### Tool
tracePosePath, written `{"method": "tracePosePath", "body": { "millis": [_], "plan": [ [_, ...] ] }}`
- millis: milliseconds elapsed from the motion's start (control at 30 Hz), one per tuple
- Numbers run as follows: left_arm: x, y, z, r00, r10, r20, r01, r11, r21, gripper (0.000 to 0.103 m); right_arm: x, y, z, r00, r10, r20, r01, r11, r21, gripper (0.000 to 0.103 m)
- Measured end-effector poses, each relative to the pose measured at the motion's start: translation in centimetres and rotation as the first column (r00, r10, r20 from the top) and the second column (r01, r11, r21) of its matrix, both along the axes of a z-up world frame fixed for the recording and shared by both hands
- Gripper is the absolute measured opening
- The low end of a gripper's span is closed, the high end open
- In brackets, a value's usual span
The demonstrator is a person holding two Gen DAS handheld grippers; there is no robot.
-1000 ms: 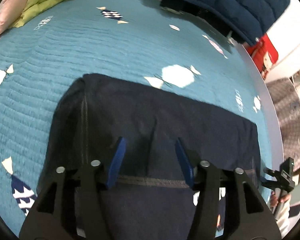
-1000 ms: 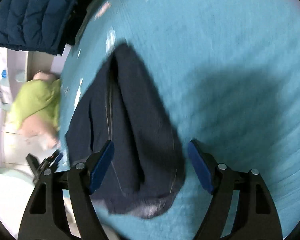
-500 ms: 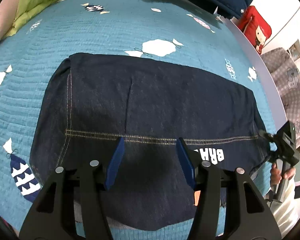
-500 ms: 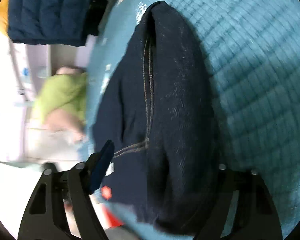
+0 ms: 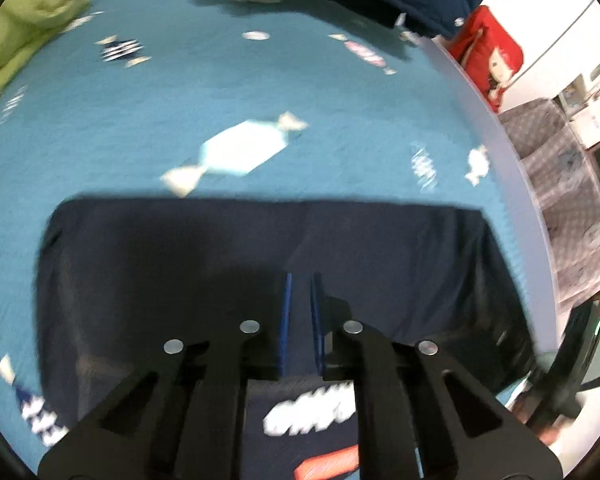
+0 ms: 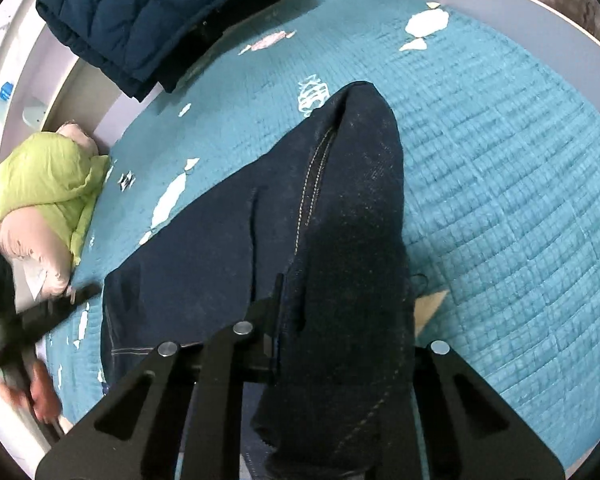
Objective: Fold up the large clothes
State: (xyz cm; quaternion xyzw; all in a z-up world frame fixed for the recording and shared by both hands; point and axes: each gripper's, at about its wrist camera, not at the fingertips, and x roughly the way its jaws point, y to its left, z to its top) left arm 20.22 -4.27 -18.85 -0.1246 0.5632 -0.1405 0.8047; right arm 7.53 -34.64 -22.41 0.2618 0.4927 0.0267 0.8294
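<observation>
Dark blue jeans lie across the teal quilt. My left gripper is over their near part. Its blue pads stand almost together on a raised layer of denim, whose hem runs just below them. White lettering shows on the layer beneath. In the right wrist view one end of the jeans rises off the quilt into my right gripper. Its jaws are closing with a thick bunch of denim between them. The fabric hides its right finger.
A navy puffer jacket lies at the far end of the bed, with a green blanket beside a pink pillow. A red bag and a grey checked cover stand past the bed's white edge. A hand holds the other gripper.
My left jaws went from wide apart to nearly together on the denim. The right jaws narrowed around the jeans' end and lifted it. Both views have shifted across the bed.
</observation>
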Motion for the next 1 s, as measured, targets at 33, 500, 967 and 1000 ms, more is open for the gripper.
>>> {"method": "tracePosePath", "body": {
  "millis": [33,500,967,1000],
  "plan": [
    [1.3,-0.6,-0.3,1.000,0.005,-0.022,-0.005,1.000,0.012,0.004,0.1,0.1,-0.1,1.000,-0.007,-0.004,0.007,1.000,-0.001,0.016],
    [4.8,-2.8,-8.0,0.950,0.034,-0.311,-0.006,0.996,0.091,0.002,1.2,2.1,2.4,0.998,0.040,0.038,-0.042,0.998,0.051,0.018],
    [-8.6,-3.5,-7.7,0.972,-0.008,-0.235,0.045,0.988,0.150,0.002,0.6,2.9,2.2,0.998,0.067,0.008,-0.067,0.996,0.050,0.018],
    [-9.7,-3.1,-8.3,0.964,0.008,-0.266,0.023,0.993,0.116,0.002,0.5,3.0,2.1,0.998,0.068,-0.001,-0.068,0.996,0.051,0.018]
  ]
}}
